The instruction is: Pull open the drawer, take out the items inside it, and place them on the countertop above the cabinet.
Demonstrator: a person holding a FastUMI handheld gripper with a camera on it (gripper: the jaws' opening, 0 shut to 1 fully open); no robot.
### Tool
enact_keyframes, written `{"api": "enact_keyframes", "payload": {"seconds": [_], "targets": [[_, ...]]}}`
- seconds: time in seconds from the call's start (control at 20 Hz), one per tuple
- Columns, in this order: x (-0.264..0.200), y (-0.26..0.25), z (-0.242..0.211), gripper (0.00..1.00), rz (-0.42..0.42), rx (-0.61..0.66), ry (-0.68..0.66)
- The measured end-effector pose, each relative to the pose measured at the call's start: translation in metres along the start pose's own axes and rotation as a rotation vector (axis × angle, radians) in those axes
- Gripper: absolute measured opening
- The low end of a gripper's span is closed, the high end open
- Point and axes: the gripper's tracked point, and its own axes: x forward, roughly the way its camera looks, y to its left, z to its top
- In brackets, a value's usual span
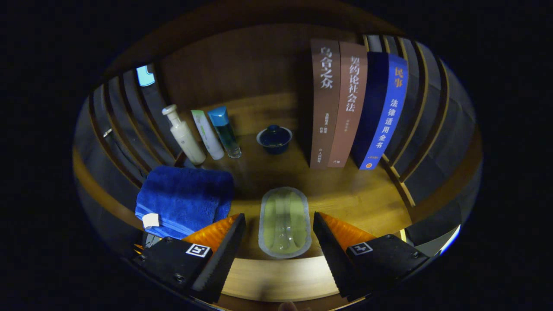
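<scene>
Gripper view: gripper [278, 229] spread wide, gripping nothing, fingers flanking a pale oblong packet [284, 222] lying on the wooden countertop [358, 194]. Beyond packet: folded blue towel [183, 199], toiletry bottles [203, 134], lidded cup [274, 138], upright books [354, 108]. Drawer's remaining contents undeterminable.

Three upright books [345, 103], lidded blue bowl [274, 139], slatted walls [129, 116]
</scene>
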Motion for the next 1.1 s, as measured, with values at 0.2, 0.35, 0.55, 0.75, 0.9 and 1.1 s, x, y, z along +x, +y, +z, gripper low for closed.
{"api": "enact_keyframes", "payload": {"seconds": [0.2, 0.35, 0.55, 0.75, 0.9, 1.1], "targets": [[-0.038, 0.006, 0.0, 1.0, 0.017, 0.007, -0.12], [-0.068, 0.007, -0.004, 1.0, 0.013, -0.018, -0.211], [-0.113, 0.01, -0.016, 1.0, 0.002, -0.064, -0.349], [-0.158, 0.01, -0.048, 1.0, -0.012, -0.085, -0.464], [-0.182, 0.009, -0.085, 1.0, -0.003, -0.075, -0.532], [-0.196, 0.007, -0.134, 0.99, 0.011, -0.046, -0.61]]}}
